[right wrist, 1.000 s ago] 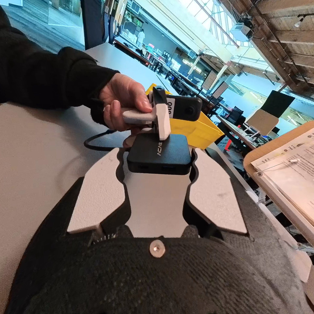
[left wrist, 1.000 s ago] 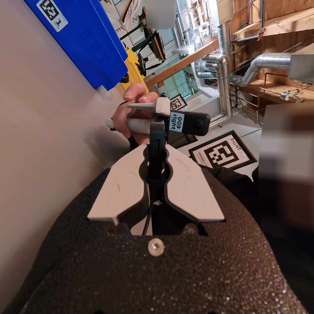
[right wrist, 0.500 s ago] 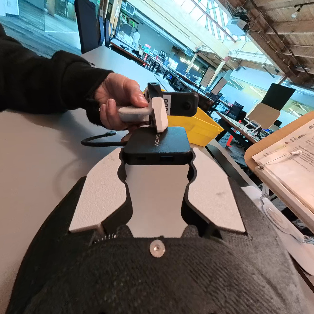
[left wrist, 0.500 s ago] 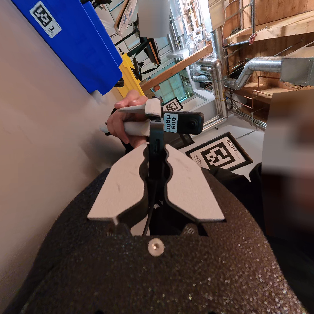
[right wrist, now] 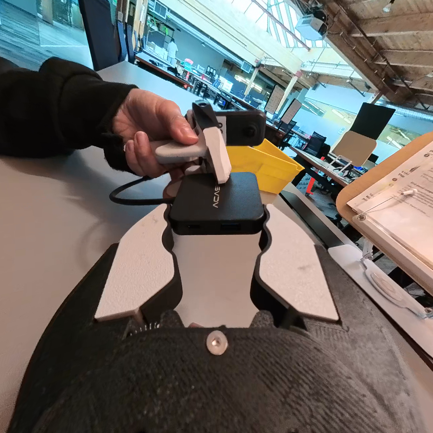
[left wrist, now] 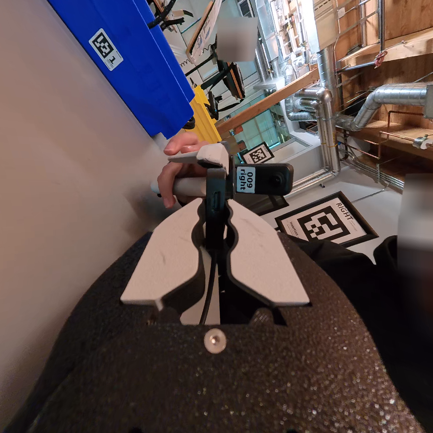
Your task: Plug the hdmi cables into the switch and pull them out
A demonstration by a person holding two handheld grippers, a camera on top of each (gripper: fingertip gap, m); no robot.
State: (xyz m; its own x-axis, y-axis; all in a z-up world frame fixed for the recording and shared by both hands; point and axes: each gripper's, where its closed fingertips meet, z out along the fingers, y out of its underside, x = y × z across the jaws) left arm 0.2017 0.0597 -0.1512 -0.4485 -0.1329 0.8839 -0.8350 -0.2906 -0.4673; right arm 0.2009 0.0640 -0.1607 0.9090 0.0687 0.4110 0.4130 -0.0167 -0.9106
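The black switch [right wrist: 218, 199] is held just above the white table by both grippers. My right gripper [right wrist: 216, 210] is shut on its two sides, and two ports face me on its near edge. My left gripper [left wrist: 215, 206] is shut on its flat top and underside, so the switch [left wrist: 215, 225] shows edge-on with one port visible. The left gripper's white finger [right wrist: 218, 159] presses on the switch's top. The right gripper's camera [left wrist: 264, 179] shows beyond the switch. A black cable [right wrist: 131, 199] leaves the switch's left side; it also shows in the left wrist view [left wrist: 208, 288]. No plug shows in the visible ports.
A blue bin [left wrist: 131, 58] and a yellow bin [right wrist: 262, 168] stand at the table's far side. Framed marker cards [left wrist: 323, 225] lie on the table. A wooden board with papers [right wrist: 386, 199] stands to the right. A person's hand [right wrist: 150, 131] holds the left gripper.
Both grippers keep their hold on the switch. The pair has shifted a little, with the switch now slightly tilted and the cable loop more in view on the left.
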